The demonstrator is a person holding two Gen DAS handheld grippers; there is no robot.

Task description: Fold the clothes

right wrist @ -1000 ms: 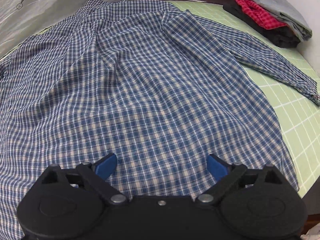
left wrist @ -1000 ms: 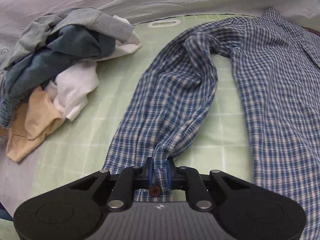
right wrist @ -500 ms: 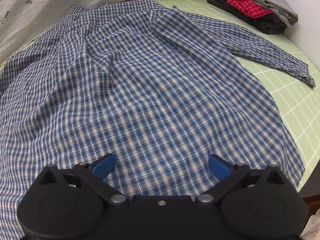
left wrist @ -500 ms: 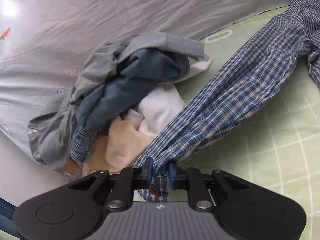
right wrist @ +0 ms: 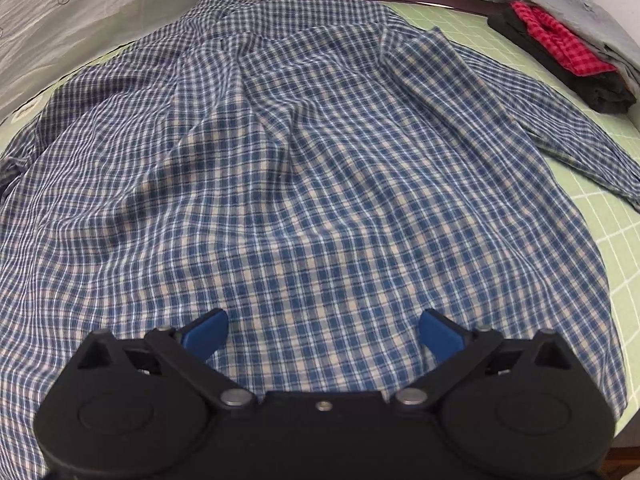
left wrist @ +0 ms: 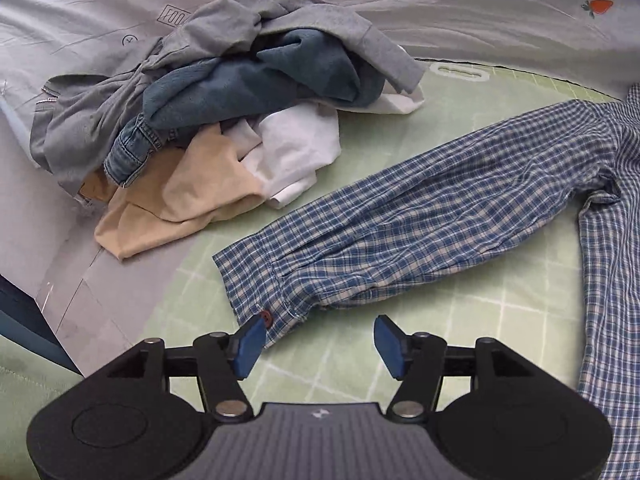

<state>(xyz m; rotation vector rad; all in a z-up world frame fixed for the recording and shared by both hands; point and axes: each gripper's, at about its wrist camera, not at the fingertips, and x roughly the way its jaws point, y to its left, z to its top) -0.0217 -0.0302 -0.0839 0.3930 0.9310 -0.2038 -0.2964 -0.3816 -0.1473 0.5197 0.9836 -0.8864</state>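
Observation:
A blue-and-white checked shirt [right wrist: 312, 184] lies spread on the green grid mat [right wrist: 612, 236]. Its left sleeve [left wrist: 420, 216] stretches out flat across the mat, and the cuff with a brown button [left wrist: 266, 317] lies just beyond my left gripper [left wrist: 320, 344]. That gripper's jaws are opening and stand apart, with only a corner of the cuff by the left pad and nothing pressed between them. My right gripper [right wrist: 323, 334] hovers wide open over the lower body of the shirt, holding nothing. The shirt's other sleeve [right wrist: 560, 128] runs to the right.
A heap of unfolded clothes [left wrist: 224, 92], grey, blue, white and tan, sits left of the sleeve, partly on the grey printed sheet [left wrist: 440, 4]. A folded stack [right wrist: 576, 48] of grey, red-checked and black garments rests at the mat's far right corner.
My left gripper was shut on the sleeve cuff and swung it out to the left toward the heap. Its jaws have now let go and the sleeve lies flat. The right gripper stayed open.

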